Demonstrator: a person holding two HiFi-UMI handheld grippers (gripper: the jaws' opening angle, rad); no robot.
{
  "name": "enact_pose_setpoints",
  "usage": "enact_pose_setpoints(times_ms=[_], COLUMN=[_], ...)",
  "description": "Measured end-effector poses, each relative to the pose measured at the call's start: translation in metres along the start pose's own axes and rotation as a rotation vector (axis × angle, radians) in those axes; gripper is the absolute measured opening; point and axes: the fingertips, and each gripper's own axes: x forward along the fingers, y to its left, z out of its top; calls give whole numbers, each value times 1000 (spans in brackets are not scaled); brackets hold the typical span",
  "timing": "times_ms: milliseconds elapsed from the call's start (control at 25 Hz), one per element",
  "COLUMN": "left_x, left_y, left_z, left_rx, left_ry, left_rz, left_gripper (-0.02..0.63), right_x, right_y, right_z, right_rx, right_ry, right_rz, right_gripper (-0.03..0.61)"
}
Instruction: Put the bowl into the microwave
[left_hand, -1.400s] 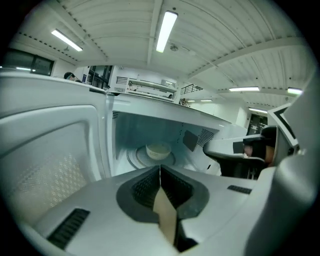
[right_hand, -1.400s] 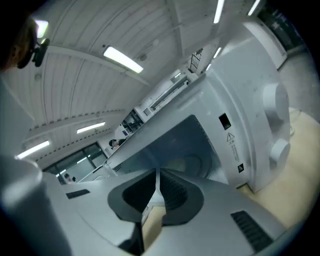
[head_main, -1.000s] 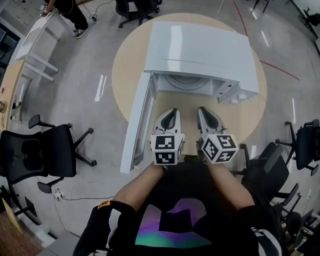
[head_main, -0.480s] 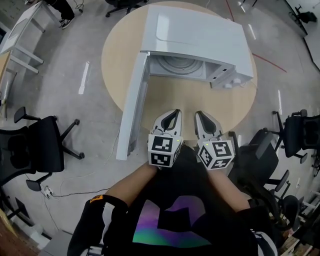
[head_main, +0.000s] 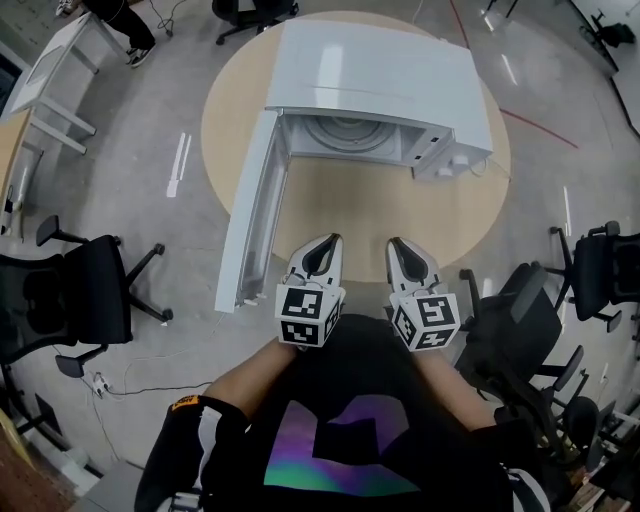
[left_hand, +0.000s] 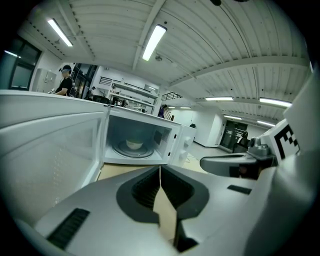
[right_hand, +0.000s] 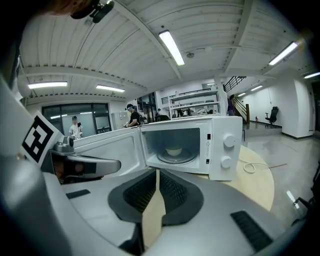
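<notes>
Two grippers sit nearest to us, held side by side in front of our body, their tips over the near edge of the round wooden table (head_main: 370, 215). Our left gripper (head_main: 328, 242) has its jaws shut tip to tip with nothing between them. Our right gripper (head_main: 396, 244) is the same, jaws pressed together and empty. Both point toward the microwave (head_main: 380, 75), which stands on the far half of the table.

Its door (head_main: 250, 225) is swung wide open on our left, and the door's end reaches out past the table's edge. Inside the cavity we see the bowl (right_hand: 174, 150), upright on the round glass turntable (right_hand: 175, 159), about at its middle and well apart from both grippers. To the right of the opening are two white dials (right_hand: 229, 141), one above the other. A pale cord (right_hand: 252, 166) lies looped on the tabletop just beside the microwave's right side.

Farther out on the grey floor (head_main: 190, 250) we see a black office chair (head_main: 75, 300) on our left and a second office chair (head_main: 520, 325) on our right. At the far left a person (head_main: 125, 20) stands by a white desk (head_main: 60, 75).
</notes>
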Motion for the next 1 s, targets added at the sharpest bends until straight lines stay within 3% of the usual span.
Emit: enact_pose_setpoints(times_ms=[520, 1000], left_x=[-26, -78], left_y=[-80, -143], left_z=[-9, -43], left_rx=[24, 16], left_ry=[-41, -69], left_rz=[86, 214], left_gripper=[54, 53], right_x=[-75, -145], right_y=[-31, -28], right_z=[-4, -28], right_rx=[12, -41], right_ry=[-44, -60], right_rz=[105, 241], right_gripper=[35, 35])
